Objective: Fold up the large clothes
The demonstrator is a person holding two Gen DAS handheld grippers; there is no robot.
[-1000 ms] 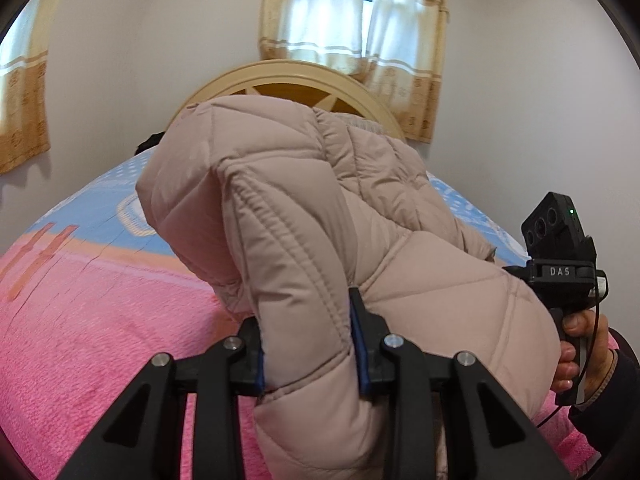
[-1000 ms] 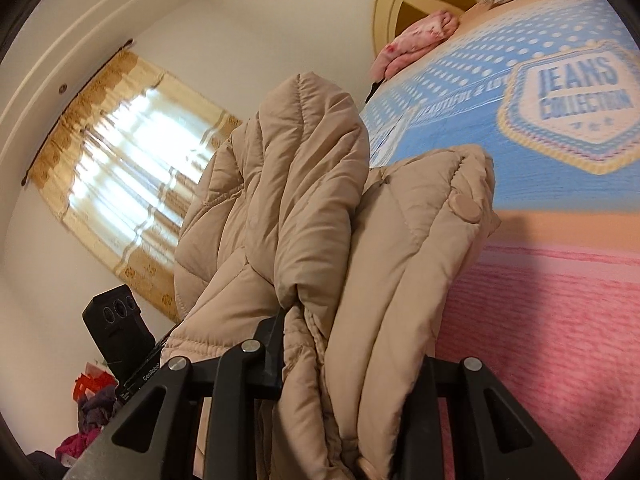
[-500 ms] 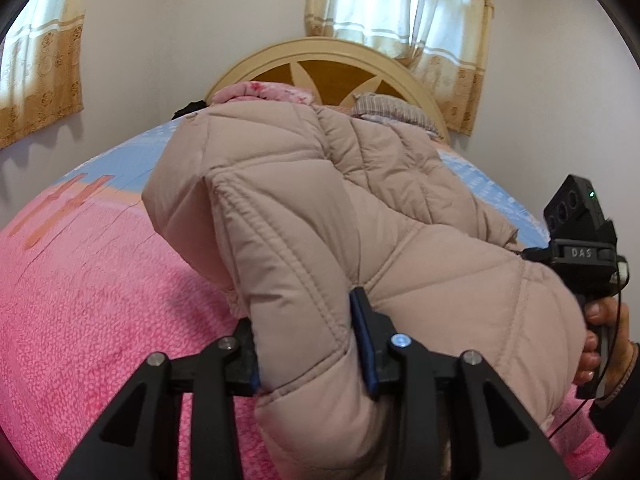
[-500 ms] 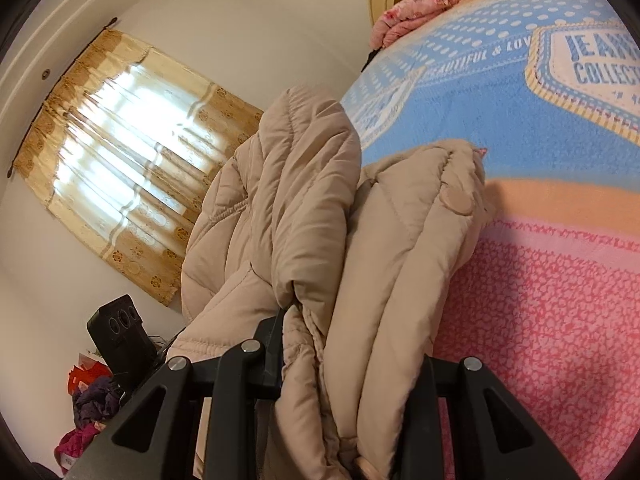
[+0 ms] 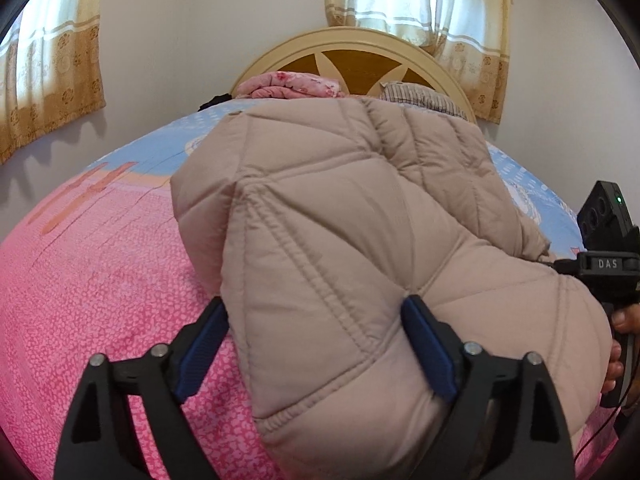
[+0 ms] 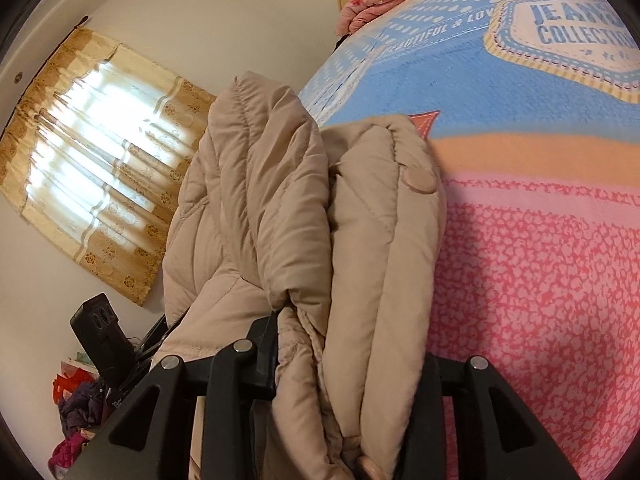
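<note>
Lying between both claws, the beige quilted jacket (image 5: pixel 360 248) sits bunched on the pink-and-blue bedspread (image 5: pixel 88 280), its bulk reaching toward the headboard (image 5: pixel 344 46). The left gripper (image 5: pixel 316 344) stands released: its blue-padded fingers (image 5: pixel 202 344) are spread wide either side of a thick fold, the near hem bulging between them toward the camera. The right gripper (image 6: pixel 352 344) is clenched on gathered layers of the jacket (image 6: pixel 304 208) (a round button shows on the outer fold), which rise straight up from its fingers. The person's right hand (image 5: pixel 622 344) appears at the edge of the left view, gripping its handle.
</note>
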